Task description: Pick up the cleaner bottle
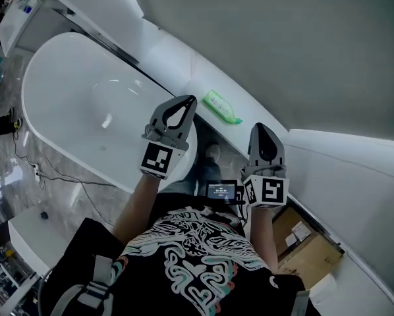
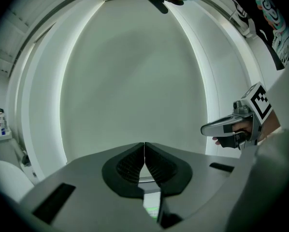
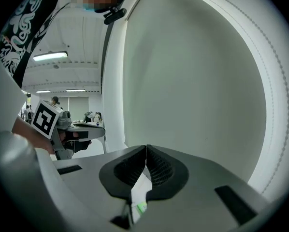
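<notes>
A light green cleaner bottle lies on its side on the white ledge between the bathtub and the grey wall. My left gripper hovers just left of the bottle, jaws shut with nothing between them. My right gripper hangs a little to the bottle's right and nearer me, also shut and empty. In the left gripper view the shut jaws face the wall, a sliver of green bottle shows below them, and the right gripper appears at the right. The right gripper view shows shut jaws and a green sliver.
A white oval bathtub fills the left of the head view. A cardboard box stands on the floor at the lower right. Cables trail over the marble floor at the left. The grey wall rises behind the ledge.
</notes>
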`<state>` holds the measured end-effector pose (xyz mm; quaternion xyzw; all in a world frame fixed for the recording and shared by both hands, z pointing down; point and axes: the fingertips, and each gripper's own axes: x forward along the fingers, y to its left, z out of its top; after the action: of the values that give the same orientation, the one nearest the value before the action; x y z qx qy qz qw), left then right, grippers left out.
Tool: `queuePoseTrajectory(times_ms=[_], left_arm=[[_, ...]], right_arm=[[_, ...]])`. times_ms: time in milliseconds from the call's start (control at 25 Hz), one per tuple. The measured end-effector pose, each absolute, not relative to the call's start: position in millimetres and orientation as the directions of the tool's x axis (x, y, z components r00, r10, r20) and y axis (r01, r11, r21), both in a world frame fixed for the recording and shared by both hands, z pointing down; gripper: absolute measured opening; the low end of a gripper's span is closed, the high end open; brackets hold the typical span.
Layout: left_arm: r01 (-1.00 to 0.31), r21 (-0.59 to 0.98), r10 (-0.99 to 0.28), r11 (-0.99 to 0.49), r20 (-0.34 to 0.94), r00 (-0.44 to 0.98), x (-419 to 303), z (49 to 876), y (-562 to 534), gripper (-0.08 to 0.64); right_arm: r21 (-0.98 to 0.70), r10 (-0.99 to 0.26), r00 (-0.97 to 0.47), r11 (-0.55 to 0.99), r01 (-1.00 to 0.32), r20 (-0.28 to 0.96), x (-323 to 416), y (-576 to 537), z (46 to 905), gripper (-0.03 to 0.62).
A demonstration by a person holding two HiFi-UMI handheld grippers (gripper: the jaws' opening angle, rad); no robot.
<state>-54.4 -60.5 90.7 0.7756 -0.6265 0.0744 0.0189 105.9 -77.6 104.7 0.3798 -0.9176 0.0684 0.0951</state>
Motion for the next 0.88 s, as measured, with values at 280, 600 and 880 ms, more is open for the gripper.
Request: queuePoseTrajectory(times_ms=[280,600,880], left_arm=[[-0.947,-0.165,-0.944,-0.276,0.232,0.235,-47,137,-72,0.018],[-0.955,-0.103,-0.927,-0.277,0.292,0.237,-42,196,-69,0.018],[-0.958,-0.086,-0.92,-0.273,0.314,0.234,-44,245,-74,0.017]], right_arm=[[-0.06,-0.651,-0.707,0.723,-0.689,0.278,94,-93,145,0.028],[-0.049,-0.626,-0.713,0.74,-0.671,0.315,91,-104,192,0.028],[-0.059,-0.595,-0.723,0.757,-0.651,0.351,85,-106,240,0.028]])
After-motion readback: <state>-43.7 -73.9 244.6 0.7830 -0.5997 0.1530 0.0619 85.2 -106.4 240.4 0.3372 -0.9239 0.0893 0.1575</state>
